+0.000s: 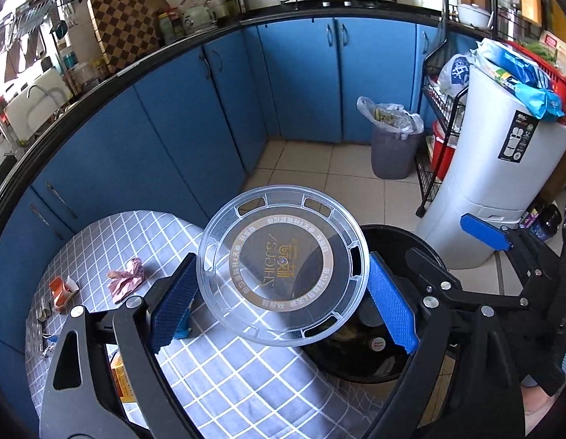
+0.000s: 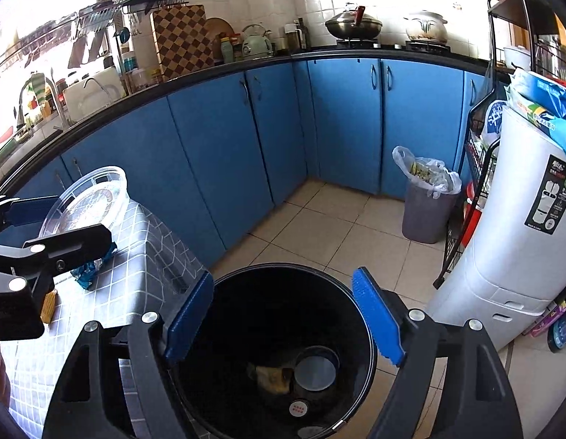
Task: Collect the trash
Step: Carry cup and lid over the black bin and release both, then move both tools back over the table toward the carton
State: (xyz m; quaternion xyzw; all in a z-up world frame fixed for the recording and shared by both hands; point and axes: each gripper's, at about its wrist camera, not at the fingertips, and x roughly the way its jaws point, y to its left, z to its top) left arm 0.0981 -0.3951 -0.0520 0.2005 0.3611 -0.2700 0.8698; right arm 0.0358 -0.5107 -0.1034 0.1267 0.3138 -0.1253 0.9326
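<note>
Trash lies at the far left of the left wrist view: a torn orange-and-white wrapper (image 1: 61, 291) and, at its three o'clock, a crumpled pink paper scrap (image 1: 126, 278), both on the counter (image 1: 224, 362) under its grey grid-pattern cloth. Next rightward, the left gripper (image 1: 279, 292) has its jaws clamped wide across a round clear plastic container lid with a printed gold ring (image 1: 283, 267), the blue pads pressing its rim at nine and three o'clock. The lid is tilted, half over the counter's edge and half over the black round trash bin (image 1: 385, 362), which stands on the floor at the lid's four o'clock.

In the right wrist view the right gripper (image 2: 283, 323) hangs over the bin's mouth, jaws apart and nothing between them; cans and a yellowish scrap lie at the bottom.

The step in hand looks like carrying the lid to the bin. The next move calls for shifting the lid fully over the opening and then parting the jaws, with the empty gripper drawn aside first.
</note>
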